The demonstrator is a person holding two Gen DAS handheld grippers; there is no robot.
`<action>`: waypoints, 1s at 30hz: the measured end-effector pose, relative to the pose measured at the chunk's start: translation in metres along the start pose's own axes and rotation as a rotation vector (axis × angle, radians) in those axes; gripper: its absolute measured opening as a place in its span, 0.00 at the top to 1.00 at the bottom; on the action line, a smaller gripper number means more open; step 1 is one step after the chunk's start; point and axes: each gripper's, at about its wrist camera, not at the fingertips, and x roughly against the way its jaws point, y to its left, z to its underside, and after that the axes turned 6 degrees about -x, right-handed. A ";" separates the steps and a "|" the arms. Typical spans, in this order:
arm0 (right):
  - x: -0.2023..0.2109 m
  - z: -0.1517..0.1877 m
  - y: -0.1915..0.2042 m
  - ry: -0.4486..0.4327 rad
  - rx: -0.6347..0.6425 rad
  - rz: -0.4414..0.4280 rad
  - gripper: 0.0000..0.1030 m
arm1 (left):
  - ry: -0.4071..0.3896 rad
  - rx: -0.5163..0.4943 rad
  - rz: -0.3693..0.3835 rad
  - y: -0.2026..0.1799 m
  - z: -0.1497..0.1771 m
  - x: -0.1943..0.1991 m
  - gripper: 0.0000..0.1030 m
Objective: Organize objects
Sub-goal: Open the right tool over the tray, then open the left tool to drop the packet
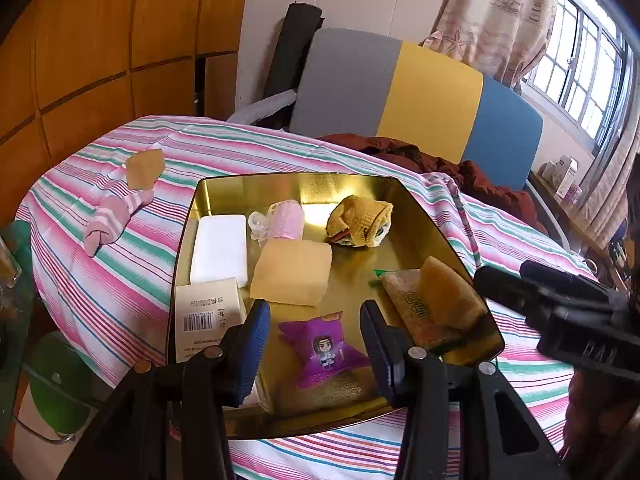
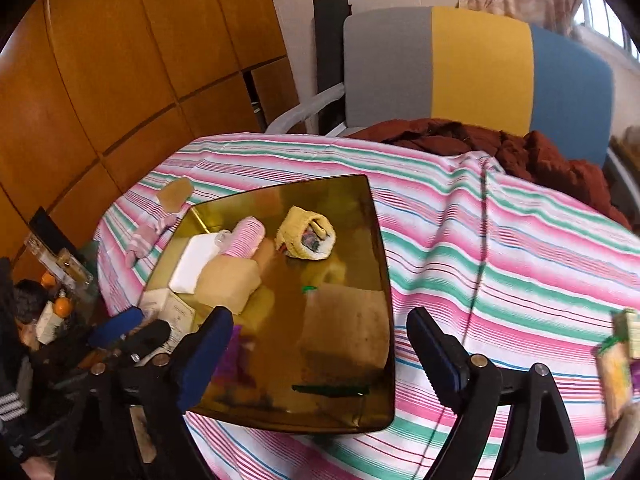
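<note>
My left gripper (image 1: 314, 334) hangs with jaws apart and empty above the purple snack packet (image 1: 324, 350), low in the middle of the left view, inside the gold tray (image 1: 400, 188). My right gripper (image 2: 320, 344) is also wide apart and empty over the tray's near right edge. I fear that a low finger could catch the rim and tip the tray, or only slide the slippery packet.

Both wrist views look down, close, over gold tray (image 1: 224, 184) (image 2: 376, 240) — shared; right view further right.
</note>
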 end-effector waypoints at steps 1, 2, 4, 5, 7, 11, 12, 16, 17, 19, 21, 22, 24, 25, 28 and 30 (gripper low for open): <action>0.001 0.002 0.002 -0.008 0.011 0.013 0.13 | -0.001 -0.003 -0.004 -0.001 0.000 0.000 0.54; 0.003 0.005 0.005 -0.015 0.021 0.023 0.13 | -0.002 -0.005 -0.006 -0.002 0.000 0.001 0.54; 0.004 0.008 0.009 -0.023 0.043 0.040 0.11 | -0.005 -0.009 -0.007 -0.004 0.000 0.002 0.54; 0.005 0.009 0.010 -0.027 0.052 0.045 0.11 | -0.006 -0.009 -0.010 -0.004 0.000 0.003 0.54; 0.007 0.012 0.012 -0.038 0.064 0.057 0.11 | -0.008 -0.010 -0.012 -0.005 0.000 0.005 0.54; 0.012 0.017 0.013 -0.058 0.073 0.077 0.11 | -0.019 -0.008 -0.039 -0.007 0.001 0.008 0.54; 0.014 0.018 0.013 -0.062 0.070 0.080 0.10 | -0.019 -0.007 -0.042 -0.007 0.001 0.009 0.54; 0.021 0.023 0.010 -0.078 0.052 0.090 0.09 | -0.023 -0.007 -0.059 -0.008 0.001 0.011 0.54; 0.022 0.024 0.009 -0.081 0.049 0.093 0.09 | -0.027 -0.007 -0.062 -0.007 0.001 0.012 0.54; 0.024 0.025 0.009 -0.089 0.047 0.101 0.09 | -0.033 -0.008 -0.063 -0.008 0.001 0.014 0.54; 0.026 0.028 0.010 -0.094 0.049 0.107 0.09 | -0.035 -0.011 -0.063 -0.009 0.001 0.015 0.54; 0.028 0.030 0.010 -0.097 0.049 0.112 0.09 | -0.034 -0.013 -0.061 -0.010 0.001 0.016 0.54; 0.029 0.031 0.009 -0.098 0.047 0.114 0.09 | -0.033 -0.019 -0.054 -0.012 0.001 0.016 0.54; 0.030 0.031 0.008 -0.099 0.044 0.114 0.09 | -0.033 -0.021 -0.051 -0.013 0.002 0.017 0.54; 0.033 0.033 0.006 -0.104 0.041 0.117 0.08 | -0.039 -0.030 -0.041 -0.015 0.001 0.019 0.54; 0.035 0.034 0.005 -0.109 0.039 0.125 0.07 | -0.044 -0.035 -0.042 -0.017 0.001 0.020 0.54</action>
